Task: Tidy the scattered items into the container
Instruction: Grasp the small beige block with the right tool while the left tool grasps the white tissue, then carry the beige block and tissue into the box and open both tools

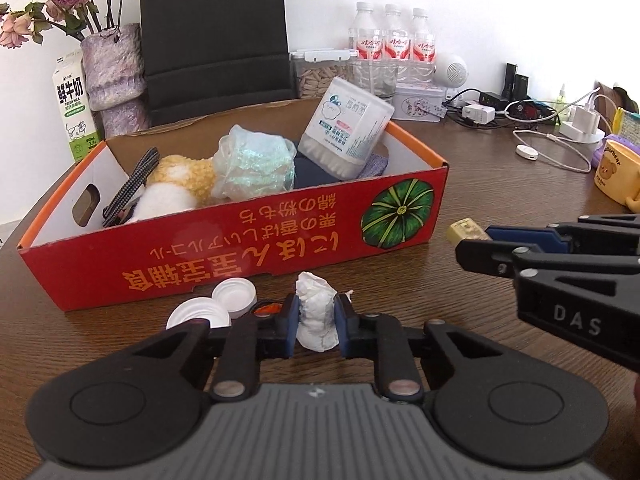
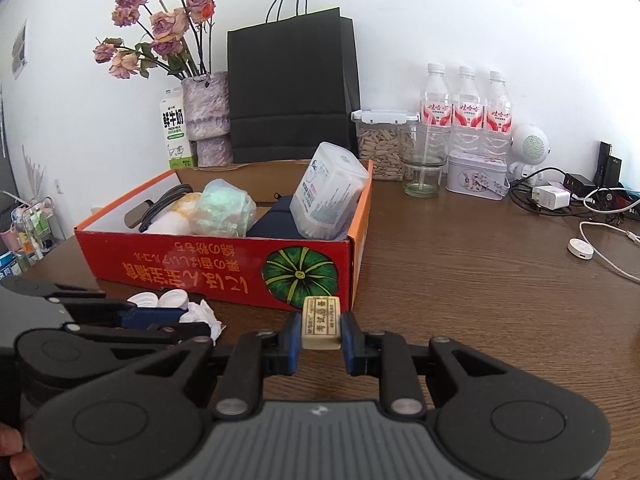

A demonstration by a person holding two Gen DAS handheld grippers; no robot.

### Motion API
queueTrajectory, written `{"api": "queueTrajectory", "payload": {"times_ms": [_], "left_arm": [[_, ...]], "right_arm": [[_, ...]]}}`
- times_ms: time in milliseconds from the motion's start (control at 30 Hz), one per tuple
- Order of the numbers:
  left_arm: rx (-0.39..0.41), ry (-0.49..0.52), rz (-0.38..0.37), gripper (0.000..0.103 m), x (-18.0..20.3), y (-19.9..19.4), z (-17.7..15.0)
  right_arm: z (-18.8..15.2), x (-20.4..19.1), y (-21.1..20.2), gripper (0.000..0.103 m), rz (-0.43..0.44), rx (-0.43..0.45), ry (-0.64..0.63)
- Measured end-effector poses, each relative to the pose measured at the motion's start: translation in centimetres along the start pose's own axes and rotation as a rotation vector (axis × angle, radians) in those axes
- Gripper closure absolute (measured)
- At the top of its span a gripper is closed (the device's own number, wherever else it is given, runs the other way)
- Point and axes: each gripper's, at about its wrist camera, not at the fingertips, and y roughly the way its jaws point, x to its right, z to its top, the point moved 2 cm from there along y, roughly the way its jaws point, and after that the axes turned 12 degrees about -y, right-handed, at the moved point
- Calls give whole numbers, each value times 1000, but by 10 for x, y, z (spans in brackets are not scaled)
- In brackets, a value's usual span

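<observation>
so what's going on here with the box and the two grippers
A person is tidying a table into the red box. The left gripper is shut on a crumpled tissue; the right gripper is shut on a small eraser. Both are in front of the box. Two white caps lie on the table.

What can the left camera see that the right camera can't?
Only the left wrist view shows the yellow bear mug and a small orange thing beside the white caps.

Only the right wrist view shows the bag's handles and a shelf of bottles.

Both show the red box, the left claw squeezing crumpled tissue, and the right claw holding the eraser.
</observation>
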Motion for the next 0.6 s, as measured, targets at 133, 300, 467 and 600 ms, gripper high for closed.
{"api": "queueTrajectory", "payload": {"times_ms": [133, 300, 467, 600], "left_arm": [[23, 8, -3, 84, -3, -11, 3], [72, -14, -2, 84, -16, -31, 12], [134, -52, -5, 84, -34, -49, 25], [193, -76, -5, 84, -50, -61, 42]], "right_arm": [[-1, -3, 0, 83, -2, 4, -9], [0, -6, 1, 83, 12, 13, -8], [13, -15, -9, 83, 22, 71, -1], [33, -23, -17, 83, 26, 118, 2]]}}
